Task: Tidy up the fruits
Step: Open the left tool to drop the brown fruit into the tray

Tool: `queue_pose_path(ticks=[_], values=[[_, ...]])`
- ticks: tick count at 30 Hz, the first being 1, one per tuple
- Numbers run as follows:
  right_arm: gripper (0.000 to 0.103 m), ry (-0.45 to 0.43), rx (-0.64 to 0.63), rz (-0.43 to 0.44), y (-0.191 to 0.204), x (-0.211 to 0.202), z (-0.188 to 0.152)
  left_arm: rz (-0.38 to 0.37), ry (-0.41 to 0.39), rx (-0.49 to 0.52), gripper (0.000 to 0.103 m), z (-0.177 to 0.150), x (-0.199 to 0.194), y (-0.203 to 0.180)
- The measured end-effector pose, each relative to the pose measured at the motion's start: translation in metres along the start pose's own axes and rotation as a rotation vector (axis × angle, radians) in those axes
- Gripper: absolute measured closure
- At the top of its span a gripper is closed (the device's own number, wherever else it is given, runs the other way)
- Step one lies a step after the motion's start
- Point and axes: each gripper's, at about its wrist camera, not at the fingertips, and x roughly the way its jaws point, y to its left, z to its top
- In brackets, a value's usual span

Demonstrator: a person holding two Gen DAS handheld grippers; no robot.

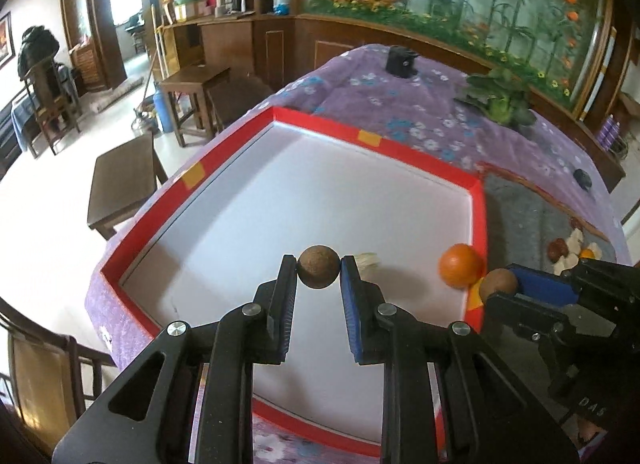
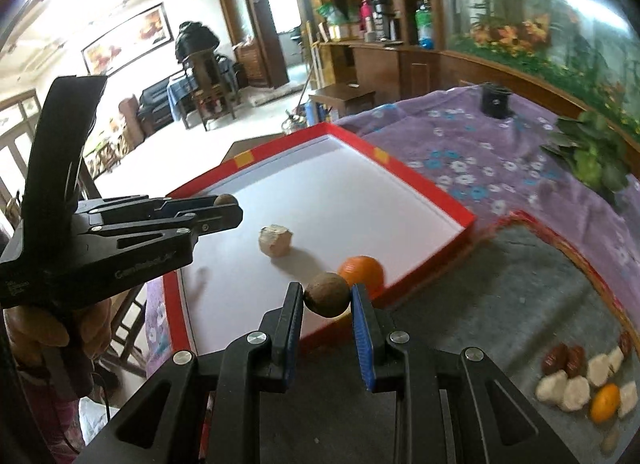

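Note:
A red-rimmed tray (image 1: 416, 162) with a white floor sits on the purple cloth. My left gripper (image 1: 319, 270) is shut on a brown round fruit (image 1: 319, 272) above the tray floor. My right gripper (image 2: 326, 296) is shut on a second brown round fruit (image 2: 326, 294) at the tray's near right rim; it shows in the left wrist view too (image 1: 498, 284). An orange (image 2: 362, 273) and a pale beige fruit (image 2: 274, 241) lie inside the tray. The left gripper (image 2: 224, 204) also shows in the right wrist view.
A grey mat (image 2: 500, 284) right of the tray holds a pile of several white, red-brown and orange fruits (image 2: 584, 384). A leafy green plant (image 2: 592, 156) and a black cup (image 2: 496, 102) stand on the cloth behind. Wooden stools and chairs stand past the table's left edge.

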Motion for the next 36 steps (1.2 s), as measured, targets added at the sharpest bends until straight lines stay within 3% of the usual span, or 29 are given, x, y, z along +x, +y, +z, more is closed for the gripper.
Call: queue_pose_path(ticks=[11,15,20,21,23,24,28,34,36], values=[[0.080,0.065,-0.029,0.033,0.014,0.041,0.005,0.003,0.042,-0.014,0.082,-0.005,0.019,0.006],[0.080,0.047,0.000,0.040,0.010,0.046,0.002,0.015,0.055,-0.013,0.082,-0.007,0.023,0.005],[0.057,0.003,0.034,0.063,0.008,0.034,-0.003,0.008,0.056,-0.044,0.080,-0.008,0.022,0.008],[0.057,-0.003,0.036,0.062,0.008,0.031,-0.004,0.013,0.054,-0.044,0.077,-0.008,0.021,0.008],[0.057,-0.013,0.051,0.063,0.007,0.024,-0.007,0.031,0.035,-0.037,0.058,-0.009,0.016,0.006],[0.057,-0.019,0.066,0.065,0.004,0.019,-0.009,0.037,0.020,-0.035,0.055,-0.009,0.012,0.005],[0.057,-0.048,0.097,0.042,-0.004,0.000,-0.017,0.036,-0.015,-0.032,0.054,-0.007,0.001,-0.001],[0.040,-0.064,0.146,-0.058,-0.027,-0.031,-0.031,-0.011,-0.027,0.014,0.054,-0.005,-0.009,-0.030],[0.039,-0.075,0.162,-0.070,-0.035,-0.041,-0.040,-0.030,-0.030,0.043,0.054,-0.006,-0.012,-0.045]])
